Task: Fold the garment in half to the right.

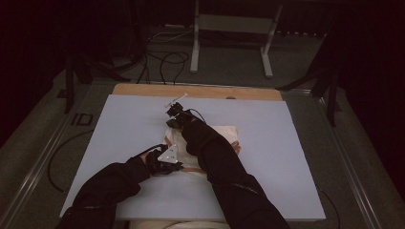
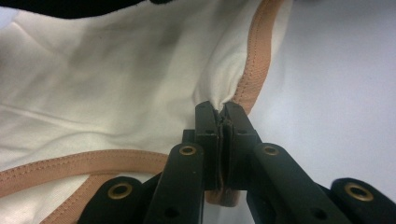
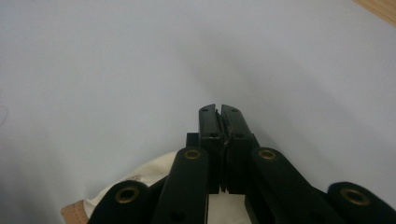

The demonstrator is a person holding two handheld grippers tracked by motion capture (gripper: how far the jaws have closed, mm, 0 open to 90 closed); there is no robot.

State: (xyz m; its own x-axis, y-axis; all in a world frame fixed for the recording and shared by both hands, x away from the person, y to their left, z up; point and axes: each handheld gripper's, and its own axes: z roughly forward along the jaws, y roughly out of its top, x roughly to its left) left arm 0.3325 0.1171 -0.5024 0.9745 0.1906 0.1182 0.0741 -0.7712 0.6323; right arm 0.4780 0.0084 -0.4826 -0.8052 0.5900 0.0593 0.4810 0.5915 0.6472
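Seen from above in dim light: a pale sheet (image 1: pixel 143 124) covering a wooden table (image 1: pixel 200 90), a cream garment (image 1: pixel 224 136) with tan trim lying near the middle. Left gripper (image 1: pixel 177 164) at the garment's near left edge, held in a dark-sleeved hand, grey plate on top. Right gripper (image 1: pixel 173 123) reaching across to the garment's far left corner, forearm lying over the cloth. Along the left gripper (image 2: pixel 221 108): black jaws pressed together, pinching a fold of the cream garment (image 2: pixel 116 79) right beside its tan trim (image 2: pixel 258 51); cloth spreading away to the left, bare pale sheet (image 2: pixel 336 93) to the right. Along the right gripper (image 3: pixel 219 109): jaws pressed together with cloth running up between them, a lobe of the cream garment (image 3: pixel 154 175) bunched below, pale sheet (image 3: pixel 140 60) beyond the tips, a sliver of wooden table (image 3: pixel 380 7) at the top right corner.
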